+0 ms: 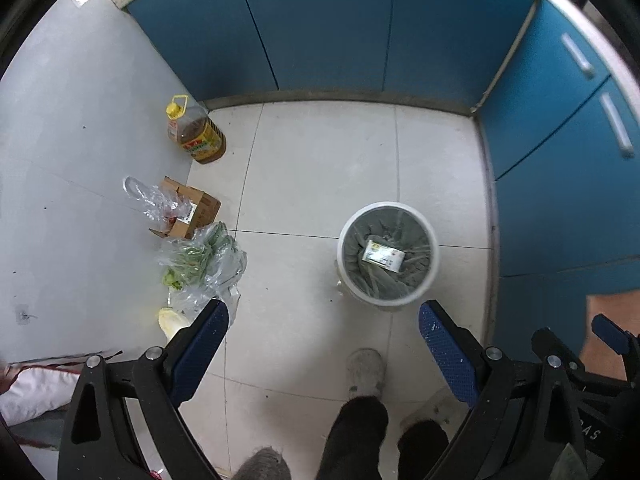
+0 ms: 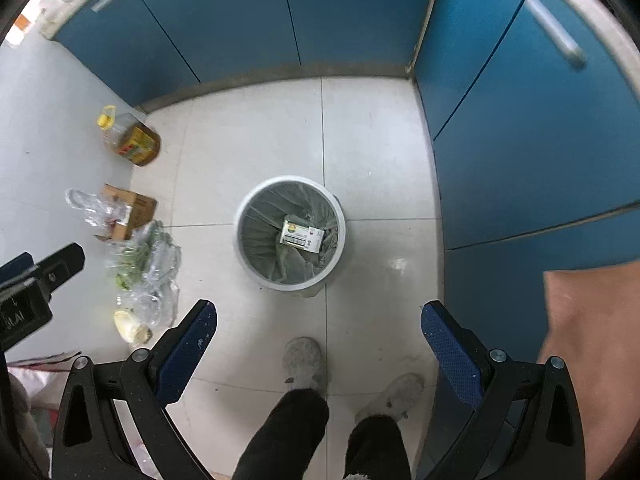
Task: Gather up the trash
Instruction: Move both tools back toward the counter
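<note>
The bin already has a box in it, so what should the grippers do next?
Probably lower the left gripper, open and empty, toward the clear plastic bag of greens lying on the floor left of the bin; it looks like the nearest loose trash.

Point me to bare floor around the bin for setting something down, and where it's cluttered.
Free: tiles between the trash bin and the blue cabinets behind it; also the strip between bin and the oil bottle. Crowded: the wall side, with the cardboard box and plastic bags bunched together. The person's shoes stand just in front of the bin.
</note>
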`<state>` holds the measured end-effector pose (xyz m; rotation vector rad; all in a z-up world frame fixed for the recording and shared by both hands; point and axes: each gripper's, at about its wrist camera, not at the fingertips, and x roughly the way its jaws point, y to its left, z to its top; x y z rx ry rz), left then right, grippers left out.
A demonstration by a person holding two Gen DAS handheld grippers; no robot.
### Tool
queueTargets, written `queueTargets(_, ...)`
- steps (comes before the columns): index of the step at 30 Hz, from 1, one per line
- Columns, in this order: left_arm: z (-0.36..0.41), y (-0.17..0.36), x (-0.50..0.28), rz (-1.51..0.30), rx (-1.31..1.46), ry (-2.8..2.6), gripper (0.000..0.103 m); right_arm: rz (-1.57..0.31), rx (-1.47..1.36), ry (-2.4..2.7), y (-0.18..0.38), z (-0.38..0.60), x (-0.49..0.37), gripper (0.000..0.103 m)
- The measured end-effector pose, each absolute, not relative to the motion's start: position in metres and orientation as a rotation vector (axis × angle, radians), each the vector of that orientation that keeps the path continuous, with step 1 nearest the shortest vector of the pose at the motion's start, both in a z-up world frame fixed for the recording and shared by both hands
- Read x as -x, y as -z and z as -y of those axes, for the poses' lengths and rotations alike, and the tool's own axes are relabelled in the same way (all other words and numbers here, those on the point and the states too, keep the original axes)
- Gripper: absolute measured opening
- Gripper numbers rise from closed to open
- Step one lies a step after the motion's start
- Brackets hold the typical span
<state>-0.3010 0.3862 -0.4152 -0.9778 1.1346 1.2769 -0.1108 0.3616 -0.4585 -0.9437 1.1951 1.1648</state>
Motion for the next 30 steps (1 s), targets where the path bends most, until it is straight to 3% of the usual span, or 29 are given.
queueTargets(7, -0.344, 0.325, 0.291, -1.078, 0.932, -1.235, 0.097, -1.143, 0.88, -1.23, 0.341, -0.324, 0.115, 0.103)
queueTargets(17, -0.304, 0.24, 0.269, -1.023, 0.812, -1.345, 0.097, -1.146, 0.716, -1.306, 0.244, -0.271, 0.086, 0.103)
queueTargets(24, -0.284, 0.185, 0.16, -0.942, 0.651, -1.249, 0.097, -1.12, 0.469, -1.199, 0.188, -0.21, -0.027, 0.103)
queueTargets(30, -0.24, 0.193, -0.006, -1.059, 0.531, -0.96, 0.097, -1.192, 0.369, -0.907, 0.189, -0.119, -0.178, 0.103)
